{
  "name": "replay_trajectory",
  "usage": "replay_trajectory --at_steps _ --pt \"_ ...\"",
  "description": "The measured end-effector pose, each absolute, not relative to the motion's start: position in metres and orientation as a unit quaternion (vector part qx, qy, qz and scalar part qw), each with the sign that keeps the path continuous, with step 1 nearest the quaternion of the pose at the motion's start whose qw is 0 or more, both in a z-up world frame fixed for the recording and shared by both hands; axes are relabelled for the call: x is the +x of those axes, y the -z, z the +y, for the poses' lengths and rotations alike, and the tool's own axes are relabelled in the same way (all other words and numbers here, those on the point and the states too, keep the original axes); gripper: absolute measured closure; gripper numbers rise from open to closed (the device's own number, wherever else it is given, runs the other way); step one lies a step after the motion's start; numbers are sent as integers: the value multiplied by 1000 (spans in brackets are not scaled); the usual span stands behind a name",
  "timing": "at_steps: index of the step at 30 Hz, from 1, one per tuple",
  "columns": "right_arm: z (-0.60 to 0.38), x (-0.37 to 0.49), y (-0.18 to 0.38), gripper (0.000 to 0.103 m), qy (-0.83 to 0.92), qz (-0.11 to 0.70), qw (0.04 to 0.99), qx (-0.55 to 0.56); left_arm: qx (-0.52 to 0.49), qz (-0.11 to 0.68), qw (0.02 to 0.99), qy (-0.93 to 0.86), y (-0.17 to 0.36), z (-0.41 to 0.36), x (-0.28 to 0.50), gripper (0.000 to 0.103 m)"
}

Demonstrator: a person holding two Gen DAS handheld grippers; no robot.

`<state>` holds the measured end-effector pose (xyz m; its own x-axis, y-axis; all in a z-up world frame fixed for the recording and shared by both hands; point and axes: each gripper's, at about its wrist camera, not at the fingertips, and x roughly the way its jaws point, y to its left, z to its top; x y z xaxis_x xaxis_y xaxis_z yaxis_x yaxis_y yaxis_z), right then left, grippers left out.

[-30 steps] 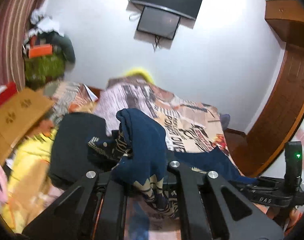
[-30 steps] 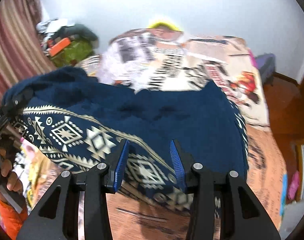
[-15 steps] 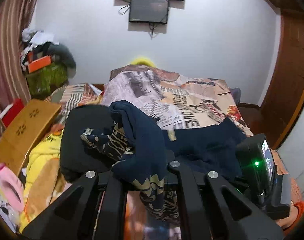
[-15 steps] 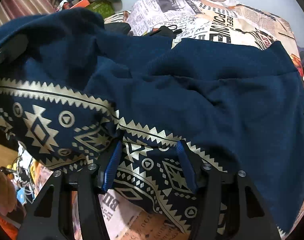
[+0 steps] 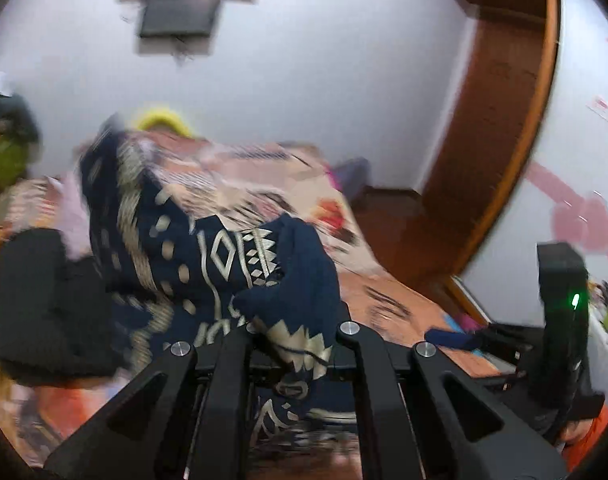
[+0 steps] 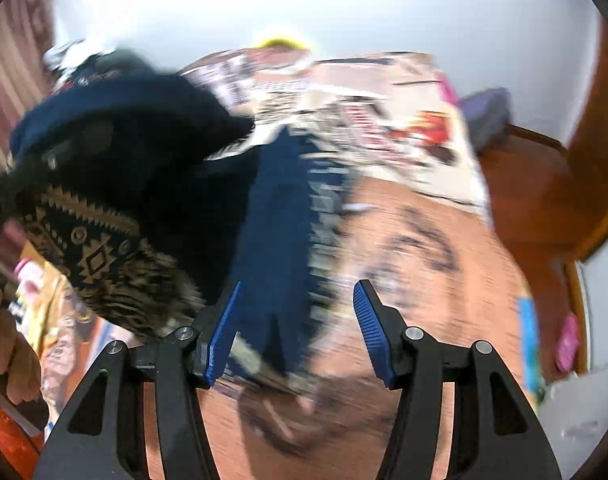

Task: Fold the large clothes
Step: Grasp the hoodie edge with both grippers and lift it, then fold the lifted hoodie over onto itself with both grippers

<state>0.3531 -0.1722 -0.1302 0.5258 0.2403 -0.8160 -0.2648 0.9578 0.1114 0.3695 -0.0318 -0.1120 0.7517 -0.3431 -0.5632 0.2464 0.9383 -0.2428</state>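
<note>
A large navy garment with a gold geometric border (image 5: 223, 264) is bunched between the fingers of my left gripper (image 5: 287, 344), which is shut on it and holds it up above the bed. In the right wrist view the same garment (image 6: 271, 216) hangs from the upper left down toward the bed, blurred by motion. My right gripper (image 6: 295, 328) is open with blue pads (image 6: 223, 332); the cloth hangs just in front of the left pad, not clamped. The right gripper's body (image 5: 560, 320) shows at the right of the left wrist view.
The bed carries a newspaper-print and orange cover (image 6: 404, 208). A black cushion (image 5: 43, 304) lies at the left. Piled clutter (image 5: 3, 160) stands at the far left corner. A wooden door frame (image 5: 500, 120) and a purple bag (image 6: 488, 116) are at the right.
The left gripper has swung the garment up and to the left, and its view has tilted. The right gripper has pulled back from over the cloth and now faces the bed, jaws wider.
</note>
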Motion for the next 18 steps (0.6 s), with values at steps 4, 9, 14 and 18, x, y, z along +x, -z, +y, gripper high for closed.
replay_trajectory --at_steps 4,9,14,18 --pt "-200 347 132 50 -114 475 873 -1 -69 390 897 194 157 -67 380 98" --pt "-216 339 134 50 -117 475 872 3 -46 453 871 184 194 -75 381 90" --pt "-211 332 119 50 -137 456 879 10 -26 447 876 181 182 -61 366 57" --pt "-196 330 106 50 -165 436 884 17 -8 428 884 189 165 -56 347 49"
